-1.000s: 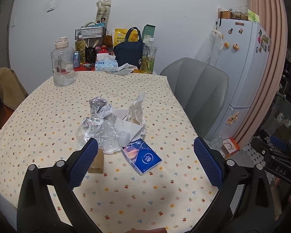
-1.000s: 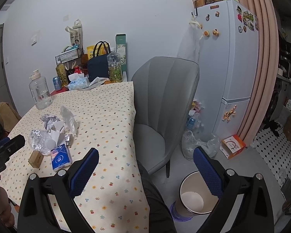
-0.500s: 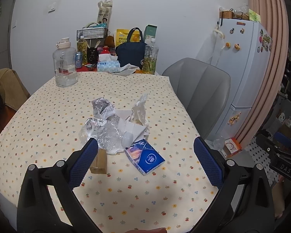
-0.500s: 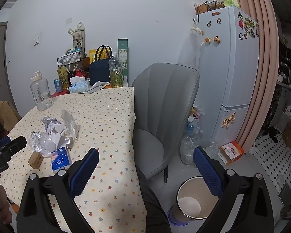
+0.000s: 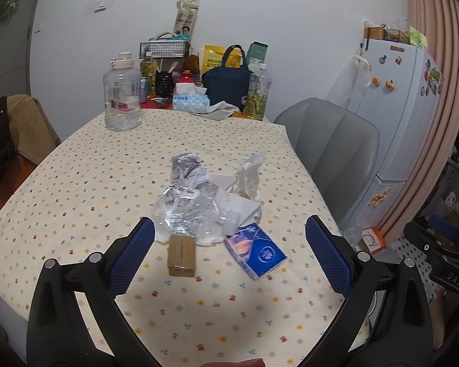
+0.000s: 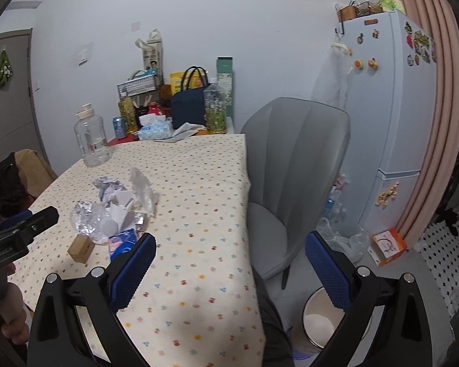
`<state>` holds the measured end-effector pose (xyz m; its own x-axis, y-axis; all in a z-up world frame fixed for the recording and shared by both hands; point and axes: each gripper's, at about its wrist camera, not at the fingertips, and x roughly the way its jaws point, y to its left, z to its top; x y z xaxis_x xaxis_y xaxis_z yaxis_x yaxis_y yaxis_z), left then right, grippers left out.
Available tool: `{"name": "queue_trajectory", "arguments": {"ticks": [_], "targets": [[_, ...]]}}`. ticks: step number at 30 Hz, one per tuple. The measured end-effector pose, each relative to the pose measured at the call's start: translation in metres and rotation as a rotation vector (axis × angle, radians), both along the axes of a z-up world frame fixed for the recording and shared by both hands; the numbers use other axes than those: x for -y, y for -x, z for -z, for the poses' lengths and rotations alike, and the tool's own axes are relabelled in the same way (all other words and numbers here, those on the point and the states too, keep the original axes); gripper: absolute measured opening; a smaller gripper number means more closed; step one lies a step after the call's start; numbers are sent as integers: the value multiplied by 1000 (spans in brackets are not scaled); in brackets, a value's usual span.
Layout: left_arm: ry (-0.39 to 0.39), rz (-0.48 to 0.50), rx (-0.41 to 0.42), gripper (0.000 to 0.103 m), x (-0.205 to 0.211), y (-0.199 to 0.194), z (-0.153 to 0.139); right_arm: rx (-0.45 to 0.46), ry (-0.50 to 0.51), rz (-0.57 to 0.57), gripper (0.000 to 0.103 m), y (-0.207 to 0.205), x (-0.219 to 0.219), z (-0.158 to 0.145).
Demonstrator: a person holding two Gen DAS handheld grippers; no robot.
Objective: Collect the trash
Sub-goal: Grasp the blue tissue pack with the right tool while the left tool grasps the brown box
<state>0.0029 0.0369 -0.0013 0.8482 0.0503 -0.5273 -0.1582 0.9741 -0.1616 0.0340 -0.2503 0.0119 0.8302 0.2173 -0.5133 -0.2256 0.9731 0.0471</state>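
Note:
A heap of trash lies mid-table: crumpled clear plastic (image 5: 188,214), a silver wrapper (image 5: 186,171), white paper and a clear bag (image 5: 249,177), a small cardboard box (image 5: 182,255) and a blue tissue pack (image 5: 255,252). The same heap shows in the right wrist view (image 6: 107,211). My left gripper (image 5: 229,244) is open and empty, above the table's near edge, just short of the box. My right gripper (image 6: 228,263) is open and empty, over the table's right edge. A waste bin (image 6: 318,324) stands on the floor below it.
The flowered table (image 5: 91,183) carries a water jug (image 5: 121,98), a tissue box (image 5: 191,101), a navy bag (image 5: 228,84) and bottles at the far end. A grey chair (image 6: 293,165) stands on the right, a white fridge (image 6: 391,116) behind it.
The left gripper has pulled back and shifted a little, so the trash heap sits more centred between its fingers. The right gripper has tilted slightly; the bin sits lower in view.

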Motion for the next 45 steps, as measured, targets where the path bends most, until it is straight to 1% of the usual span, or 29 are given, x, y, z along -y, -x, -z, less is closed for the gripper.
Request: {"name": "queue_trajectory", "arguments": {"ticks": [4,8,11,14,17,21,25,28,30,31,32,33,34,37,38,39,44,45], "targets": [[8,-33,-12,98,-16,0,6,-7,34,-51,95,-5,-20,5],[14,-68,-29,98,-34,1,15,-5,42,-107,95,-8,-40,11],[16,-94,-47,97,-46,3,23,-25,48,-153,93,-13,-55,20],[24,-117,-66,97,-59,4,32,-66,22,-204,87,-18,-68,29],[29,-138,-85,98,-70,4,41,-115,0,-243,86,-26,-81,39],[47,-162,-107,97,-85,3,55,-197,2,-316,76,-35,-100,54],[66,-159,-138,96,-93,-3,69,-236,15,-358,75,-40,-120,68],[74,-139,-154,93,-92,-9,75,-272,26,-368,74,-48,-133,81],[74,-117,-164,89,-86,-14,78,-306,39,-372,63,-53,-139,90],[73,-101,-171,88,-82,-17,79,-331,47,-376,60,-56,-142,96],[71,-90,-177,85,-78,-19,80,-349,47,-379,56,-57,-143,99],[70,-81,-183,82,-75,-21,81,-360,44,-384,54,-58,-144,102],[70,-71,-187,81,-72,-23,82,-362,42,-386,53,-58,-145,104],[74,-47,-193,80,-63,-29,83,-343,63,-394,45,-57,-148,106],[74,-40,-193,79,-61,-30,83,-343,61,-402,36,-55,-147,105],[74,-31,-192,78,-58,-31,83,-347,55,-411,30,-54,-147,105],[71,-9,-192,78,-49,-39,82,-336,70,-400,20,-52,-138,101],[77,-8,-194,75,-49,-40,83,-333,70,-395,20,-51,-134,99]]}}
